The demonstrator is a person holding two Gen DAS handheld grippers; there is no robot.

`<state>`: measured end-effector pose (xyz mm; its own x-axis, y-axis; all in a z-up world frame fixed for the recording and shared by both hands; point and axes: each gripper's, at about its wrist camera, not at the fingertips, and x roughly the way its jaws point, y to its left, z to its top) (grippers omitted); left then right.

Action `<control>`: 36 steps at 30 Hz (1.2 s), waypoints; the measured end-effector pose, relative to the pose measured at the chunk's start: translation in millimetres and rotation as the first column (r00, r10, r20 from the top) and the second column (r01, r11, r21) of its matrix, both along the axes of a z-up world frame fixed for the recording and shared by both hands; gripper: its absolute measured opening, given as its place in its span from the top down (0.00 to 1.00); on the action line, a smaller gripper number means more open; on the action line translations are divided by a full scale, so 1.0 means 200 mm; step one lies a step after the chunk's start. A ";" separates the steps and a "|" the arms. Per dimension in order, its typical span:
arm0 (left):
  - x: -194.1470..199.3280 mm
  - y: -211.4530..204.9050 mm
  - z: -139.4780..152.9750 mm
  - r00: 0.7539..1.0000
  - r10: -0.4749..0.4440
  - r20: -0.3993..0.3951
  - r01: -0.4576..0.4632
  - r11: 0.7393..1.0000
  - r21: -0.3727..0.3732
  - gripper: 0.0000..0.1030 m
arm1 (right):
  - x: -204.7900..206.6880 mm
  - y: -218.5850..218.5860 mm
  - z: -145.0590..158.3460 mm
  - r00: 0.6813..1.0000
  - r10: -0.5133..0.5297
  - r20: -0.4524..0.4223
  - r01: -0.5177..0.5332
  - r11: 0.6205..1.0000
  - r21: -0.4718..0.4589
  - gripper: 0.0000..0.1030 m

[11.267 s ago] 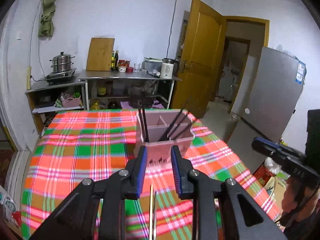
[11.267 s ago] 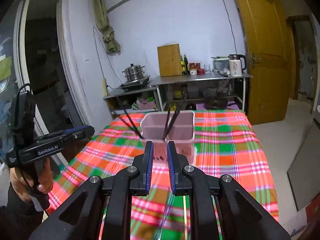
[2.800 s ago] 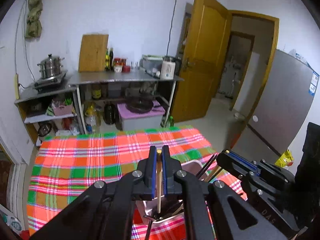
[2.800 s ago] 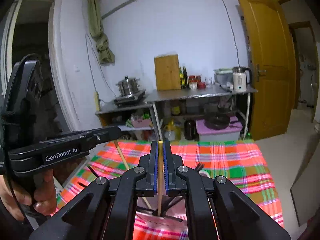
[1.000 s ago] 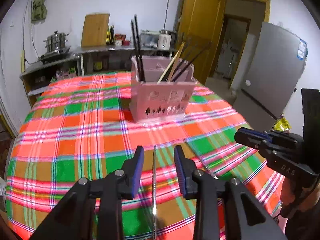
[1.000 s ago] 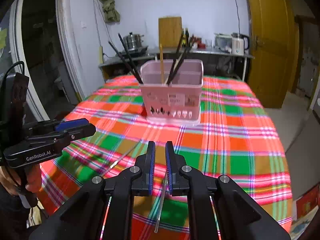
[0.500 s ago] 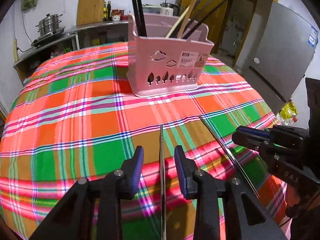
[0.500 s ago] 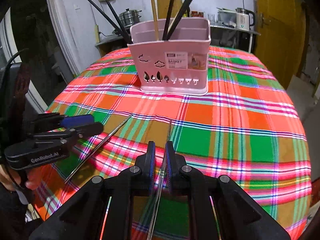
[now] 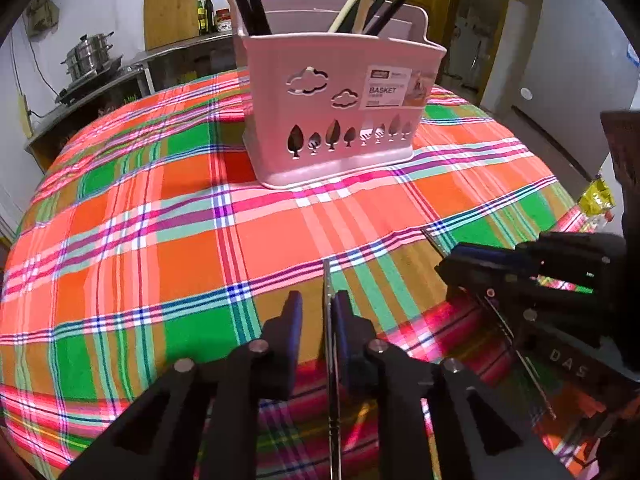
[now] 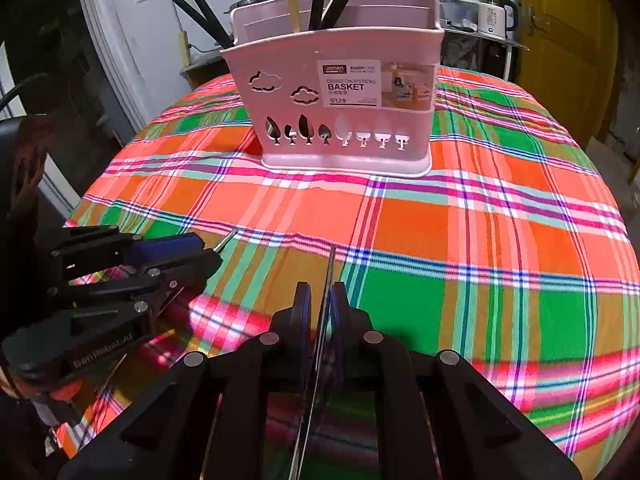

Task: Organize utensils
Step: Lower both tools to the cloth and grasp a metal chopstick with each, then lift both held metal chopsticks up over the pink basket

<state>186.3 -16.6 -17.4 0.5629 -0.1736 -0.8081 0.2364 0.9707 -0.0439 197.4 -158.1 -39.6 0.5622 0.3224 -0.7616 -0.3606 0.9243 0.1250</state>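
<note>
On the checked bench (image 9: pixel 120 208), the left gripper (image 9: pixel 316 316) is low, its jaws closing round a thin metal chopstick (image 9: pixel 328 320) lying flat and pointing to twelve o'clock — the pads look not quite pressed on. The right gripper (image 10: pixel 320 308) sits narrowly closed about a second chopstick (image 10: pixel 326 280), whether pinched I cannot tell. Both aim at the pink basket (image 10: pixel 340 120) at twelve — likely their destination.
</note>
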 end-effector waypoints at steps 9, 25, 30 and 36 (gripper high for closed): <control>0.01 0.02 0.02 1.000 0.023 -0.006 -0.023 1.000 -0.020 0.95 | 0.02 0.04 0.02 1.000 0.011 0.000 -0.011 1.000 -0.029 0.96; -0.05 0.14 0.52 0.983 0.031 0.179 -0.012 0.994 -0.104 0.95 | -0.11 -0.05 0.46 0.978 -0.010 0.210 -0.006 0.997 0.075 0.96; -0.08 0.15 0.63 0.973 0.033 0.227 -0.007 0.993 -0.117 0.95 | -0.15 -0.08 0.57 0.962 -0.027 0.272 0.000 0.995 0.099 0.96; -0.09 0.15 0.65 0.971 0.033 0.235 -0.005 0.993 -0.118 0.95 | -0.19 -0.11 0.62 0.953 -0.041 0.300 0.006 0.993 0.118 0.96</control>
<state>169.0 13.5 113.0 0.7393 -0.2457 -0.6270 0.2351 0.9667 -0.1016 159.2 -181.0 84.5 0.7681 0.3816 -0.5142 -0.3764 0.9187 0.1196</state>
